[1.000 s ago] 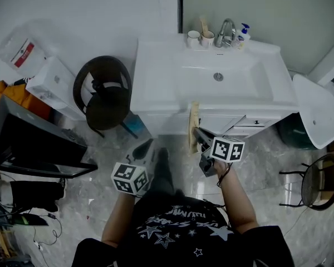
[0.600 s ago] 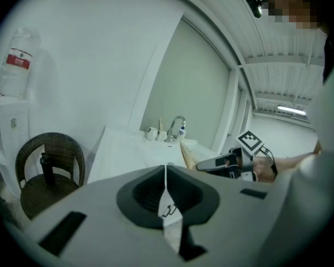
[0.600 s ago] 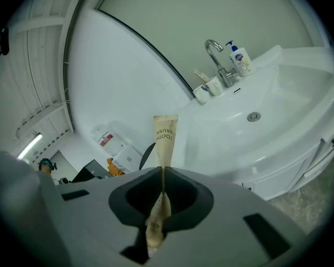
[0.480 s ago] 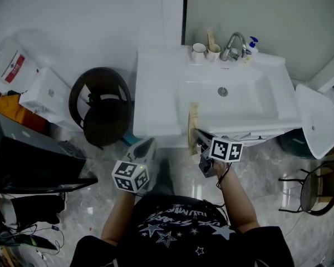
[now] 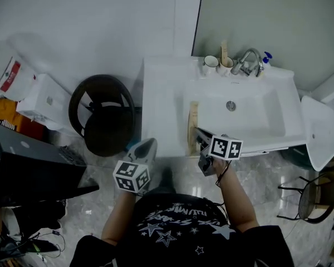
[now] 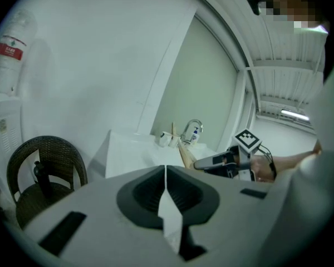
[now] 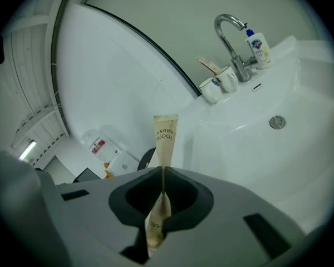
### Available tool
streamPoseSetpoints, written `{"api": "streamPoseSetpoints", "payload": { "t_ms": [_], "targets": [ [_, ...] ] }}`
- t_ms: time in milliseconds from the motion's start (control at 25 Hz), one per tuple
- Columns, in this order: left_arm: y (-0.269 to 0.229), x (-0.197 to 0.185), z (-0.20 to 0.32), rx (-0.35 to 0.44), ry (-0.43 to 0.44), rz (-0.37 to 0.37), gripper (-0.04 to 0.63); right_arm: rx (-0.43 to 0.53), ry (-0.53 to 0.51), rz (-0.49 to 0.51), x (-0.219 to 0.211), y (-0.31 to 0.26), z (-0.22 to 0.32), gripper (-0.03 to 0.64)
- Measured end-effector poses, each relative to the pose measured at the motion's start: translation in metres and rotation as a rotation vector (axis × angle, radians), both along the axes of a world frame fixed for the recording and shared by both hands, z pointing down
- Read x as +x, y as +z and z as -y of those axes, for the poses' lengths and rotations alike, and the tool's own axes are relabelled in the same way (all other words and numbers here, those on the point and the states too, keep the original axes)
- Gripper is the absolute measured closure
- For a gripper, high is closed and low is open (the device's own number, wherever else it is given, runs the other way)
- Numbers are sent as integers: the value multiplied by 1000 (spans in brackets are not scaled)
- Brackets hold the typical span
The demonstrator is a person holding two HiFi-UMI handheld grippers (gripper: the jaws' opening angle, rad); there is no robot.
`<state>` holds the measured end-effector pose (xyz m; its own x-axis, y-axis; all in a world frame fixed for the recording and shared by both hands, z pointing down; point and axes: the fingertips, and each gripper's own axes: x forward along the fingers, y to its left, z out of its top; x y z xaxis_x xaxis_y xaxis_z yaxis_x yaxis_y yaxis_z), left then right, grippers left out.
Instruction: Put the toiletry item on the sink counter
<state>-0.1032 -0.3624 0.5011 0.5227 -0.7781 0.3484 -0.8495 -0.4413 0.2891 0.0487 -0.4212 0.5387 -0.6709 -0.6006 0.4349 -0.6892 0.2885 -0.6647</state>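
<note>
Right gripper view: right tongs [image 7: 163,174] clamp a beige toothbrush packet [image 7: 165,138] over the table's [image 5: 161,110] front edge; left tongs [image 6: 166,174] are pressed together, empty.

I see a white counter [image 5: 158,96] with a basin [image 5: 253,118]. Two cups [image 5: 210,63], a faucet [image 5: 249,60] and a soap bottle [image 5: 266,58] stand along its back edge. On the marble floor [image 5: 94,207] left of it stands a dark wicker chair [image 5: 102,113].

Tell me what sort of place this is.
Probably a bathroom: a white rectangular sink counter with a curved chrome faucet, two white cups beside it, and a tan paper toothbrush packet held in the right gripper.
</note>
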Motion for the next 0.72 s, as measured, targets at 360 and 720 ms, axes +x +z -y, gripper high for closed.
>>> {"api": "streamPoseSetpoints", "payload": {
  "t_ms": [360, 720],
  "targets": [
    [10, -18, 58, -29, 9, -10, 575, -45, -1, -15, -27, 15, 56, 591],
    [25, -22, 92, -59, 46, -16, 575, -102, 6, -38, -48, 43, 90, 591]
  ]
}}
